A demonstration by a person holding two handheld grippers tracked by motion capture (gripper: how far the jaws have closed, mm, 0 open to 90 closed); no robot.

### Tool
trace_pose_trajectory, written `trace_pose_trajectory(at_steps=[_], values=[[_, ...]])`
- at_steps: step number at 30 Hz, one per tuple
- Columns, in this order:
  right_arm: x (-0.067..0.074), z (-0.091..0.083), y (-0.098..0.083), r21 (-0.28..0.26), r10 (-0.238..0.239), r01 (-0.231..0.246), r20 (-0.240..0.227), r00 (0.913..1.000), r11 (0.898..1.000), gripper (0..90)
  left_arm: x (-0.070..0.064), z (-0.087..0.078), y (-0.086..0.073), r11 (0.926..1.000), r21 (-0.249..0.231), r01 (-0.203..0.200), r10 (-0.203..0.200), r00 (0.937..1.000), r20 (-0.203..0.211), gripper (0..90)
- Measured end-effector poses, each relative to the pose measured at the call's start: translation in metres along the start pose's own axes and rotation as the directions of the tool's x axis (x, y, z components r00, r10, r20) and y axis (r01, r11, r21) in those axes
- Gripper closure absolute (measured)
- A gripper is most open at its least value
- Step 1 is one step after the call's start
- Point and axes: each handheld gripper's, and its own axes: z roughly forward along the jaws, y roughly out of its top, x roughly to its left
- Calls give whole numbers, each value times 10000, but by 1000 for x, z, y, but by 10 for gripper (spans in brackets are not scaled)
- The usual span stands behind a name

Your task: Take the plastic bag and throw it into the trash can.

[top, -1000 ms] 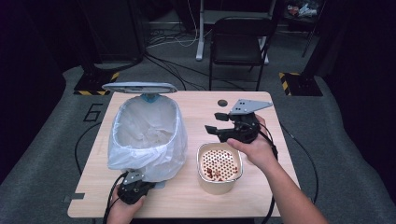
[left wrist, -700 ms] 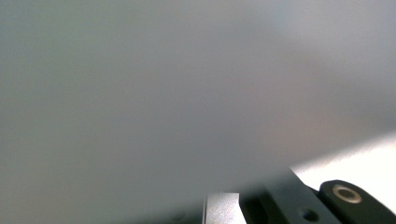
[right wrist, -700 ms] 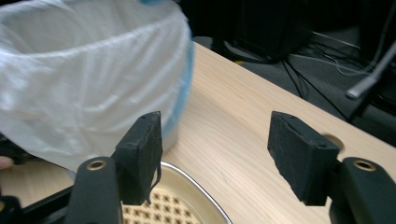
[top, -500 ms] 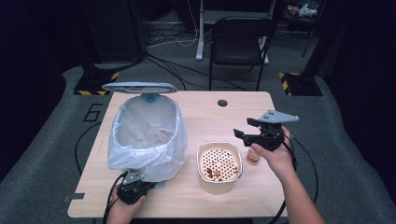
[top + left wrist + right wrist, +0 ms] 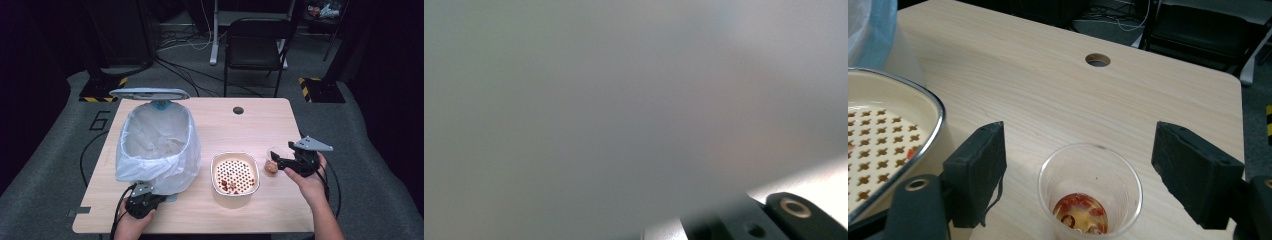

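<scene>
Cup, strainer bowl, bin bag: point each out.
cup [image 5: 1090,165]: right gripper view, on its clear rim, between the open jaws
strainer bowl [image 5: 235,176]: high view, on the perforated insert
bin bag [image 5: 160,172]: high view, on the bag's outer front

We see a pale wood table [image 5: 220,125] under a bin lined with a translucent white bag [image 5: 157,145], its lid [image 5: 150,93] grey-blue. The cream strainer pan [image 5: 235,175] to its right is dotted with brown holes. The clear cup [image 5: 1090,192] at near right holds red-orange bits. Both gripper [image 5: 1078,175] jaws are black.
</scene>
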Motion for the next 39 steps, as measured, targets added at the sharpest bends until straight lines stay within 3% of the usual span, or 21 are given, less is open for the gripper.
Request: trace_pose_trajectory(at_steps=[1, 2, 3, 7, 15, 28, 34, 39], values=[[0, 0, 0, 0, 0, 0, 0, 10000, 10000, 224, 0, 0, 0, 10000, -10, -15, 15, 10000, 6, 900], [-3, 1, -9, -132, 391, -393, -122, 9992, 9991, 225, 0, 0, 0, 10000, -18, 21, -21, 10000, -3, 900], [-4, 3, -13, -105, 497, -499, -99, 9987, 9987, 220, 0, 0, 0, 10000, -24, 24, -24, 10000, -12, 900], [-4, 6, -24, -55, 470, -470, 24, 9989, 9989, 207, -1, 0, -1, 10000, -52, 37, -37, 10000, -69, 900], [-11, 17, -50, 137, 958, -961, 216, 9952, 9953, 161, 0, 0, 0, 10000, -13, 15, -15, 10000, 10, 900], [-4, 45, -56, 752, 530, -548, 258, 9983, 9957, 144, 0, 0, -1, 9999, -95, 93, -92, 9999, 65, 900], [-8, 51, -59, 665, 593, -608, 253, 9979, 9959, 152, 1, 0, -1, 9999, -30, 125, -125, 9999, 76, 900], [-10, 55, -59, 499, 599, -609, 212, 9980, 9969, 224, 0, 0, -1, 9999, -93, 98, -97, 9999, 46, 900]])
